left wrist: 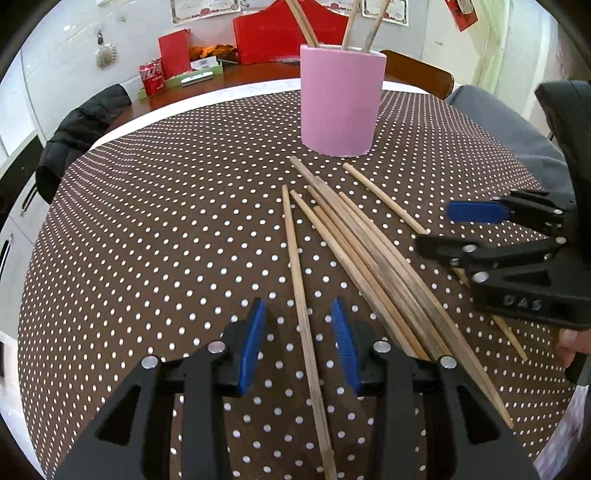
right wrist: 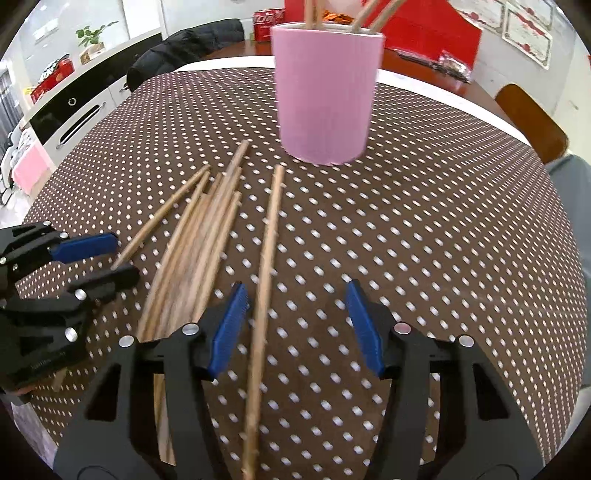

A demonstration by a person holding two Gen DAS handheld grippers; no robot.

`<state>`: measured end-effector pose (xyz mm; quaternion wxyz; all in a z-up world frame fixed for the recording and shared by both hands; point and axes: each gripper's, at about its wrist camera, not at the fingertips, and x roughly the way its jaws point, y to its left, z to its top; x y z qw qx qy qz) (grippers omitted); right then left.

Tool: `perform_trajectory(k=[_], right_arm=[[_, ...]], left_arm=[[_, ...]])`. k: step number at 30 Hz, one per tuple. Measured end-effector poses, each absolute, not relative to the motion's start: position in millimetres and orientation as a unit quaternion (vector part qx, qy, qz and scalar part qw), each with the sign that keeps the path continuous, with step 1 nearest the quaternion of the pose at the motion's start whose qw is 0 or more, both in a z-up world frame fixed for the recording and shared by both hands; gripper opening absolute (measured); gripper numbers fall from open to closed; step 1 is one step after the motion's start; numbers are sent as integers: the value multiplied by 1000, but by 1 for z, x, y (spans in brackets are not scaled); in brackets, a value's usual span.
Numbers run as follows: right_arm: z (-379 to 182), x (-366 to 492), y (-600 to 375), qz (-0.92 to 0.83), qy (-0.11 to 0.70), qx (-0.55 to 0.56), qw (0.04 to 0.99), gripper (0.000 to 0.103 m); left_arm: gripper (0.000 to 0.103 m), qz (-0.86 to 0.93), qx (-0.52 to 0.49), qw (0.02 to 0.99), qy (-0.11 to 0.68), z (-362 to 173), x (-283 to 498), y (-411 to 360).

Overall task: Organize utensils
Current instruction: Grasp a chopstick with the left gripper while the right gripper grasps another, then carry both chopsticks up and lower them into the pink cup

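A pink cylindrical holder (left wrist: pixel 341 101) stands on the dotted tablecloth with a few wooden chopsticks upright in it; it also shows in the right wrist view (right wrist: pixel 325 92). Several loose wooden chopsticks (left wrist: pixel 369 251) lie in a bundle in front of it, also seen in the right wrist view (right wrist: pixel 195 243). One single chopstick (left wrist: pixel 301 295) lies between the open jaws of my left gripper (left wrist: pixel 299 339). Another single chopstick (right wrist: pixel 264 280) lies between the open jaws of my right gripper (right wrist: pixel 295 325), close to its left pad. Both grippers are low over the table and empty.
The brown white-dotted tablecloth (left wrist: pixel 166 240) covers a round table. A black jacket (left wrist: pixel 77 133) hangs on a chair at the far left, a wooden chair (right wrist: pixel 532 122) stands at the far right. Red cans (left wrist: pixel 151 77) and red boxes (left wrist: pixel 280 33) sit on a table behind.
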<state>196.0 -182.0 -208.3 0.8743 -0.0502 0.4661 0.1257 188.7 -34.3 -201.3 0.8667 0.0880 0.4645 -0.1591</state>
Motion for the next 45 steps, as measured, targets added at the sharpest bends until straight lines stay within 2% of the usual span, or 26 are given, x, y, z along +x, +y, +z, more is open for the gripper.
perform_trajectory(k=[1,2,3,4,5,6,9,15,26,37,45], right_arm=[[-209,200,-177,126,467,-56,873,54],[-208,203,-174,126,468,-58,873,43],[-207,205,-171,129,468,-61,872,27],[-207,205,-169,130,468,-64,872,22],[-206,205,-167,132,469,-70,871,10],[-206,205,-166,137,470,-73,869,7],[-208,200,-172,149,468,-59,869,6],[-206,186,-207,199,446,56,871,6],[-182,158,-245,231,376,128,888,6],[-123,157,-254,242,279,159,916,6],[-63,182,-254,241,185,153,940,6]], left_arm=[[20,-157,90,866,465,-201,192,-34],[7,-159,87,865,468,-200,195,-33],[7,-162,83,863,471,-200,197,-31],[6,-165,81,862,472,-200,199,-30],[6,-166,81,862,472,-200,199,-29],[5,-165,77,863,471,-200,198,-28],[5,-156,53,870,464,-201,193,-20],[5,-133,-25,893,429,-191,183,-1],[5,-113,-76,923,359,-158,174,10],[5,-138,-80,945,285,-101,184,-4],[5,-156,-80,964,199,-42,215,-19]])
